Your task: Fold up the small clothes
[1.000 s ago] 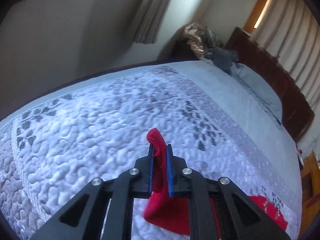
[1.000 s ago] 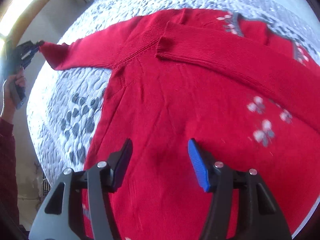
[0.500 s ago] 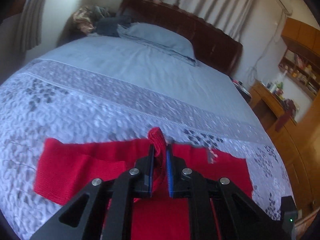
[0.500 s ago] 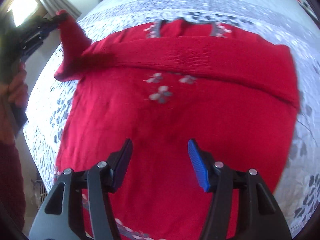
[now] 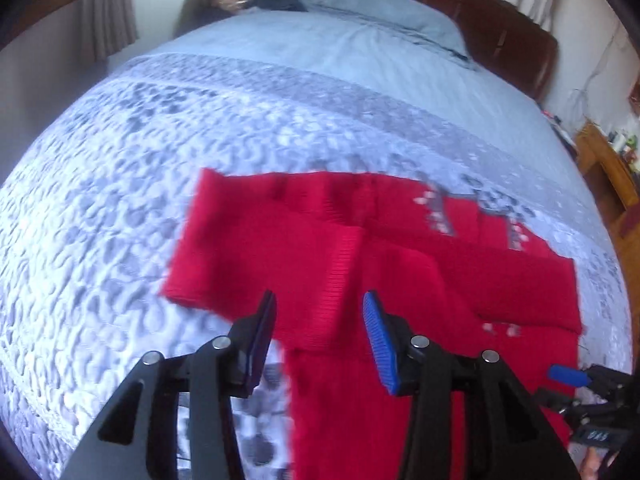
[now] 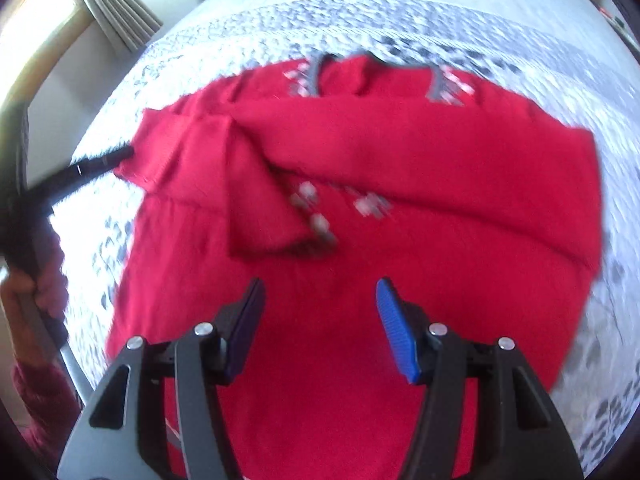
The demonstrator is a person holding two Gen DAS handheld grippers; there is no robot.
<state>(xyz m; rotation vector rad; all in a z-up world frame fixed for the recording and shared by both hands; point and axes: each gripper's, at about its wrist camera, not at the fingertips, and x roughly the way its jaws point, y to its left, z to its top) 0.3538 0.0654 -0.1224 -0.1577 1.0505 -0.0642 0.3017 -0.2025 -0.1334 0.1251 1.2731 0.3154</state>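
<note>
L wrist view: left gripper (image 5: 318, 322) jaws have just been opening, nothing between them now; the sleeve cuff (image 5: 340, 280) it pinched a sec ago lies dropped across the red sweater (image 5: 460, 264), at 12 o'clock just past the tips. Both sleeves look folded in; next is probably the body fold. Quilted bed cover (image 5: 120, 200) under all.

R wrist view: right gripper (image 6: 320, 316) unclenched, empty, over the sweater's lower body; folded sleeves at 12, L gripper at 9–10 by the shoulder edge.
</note>
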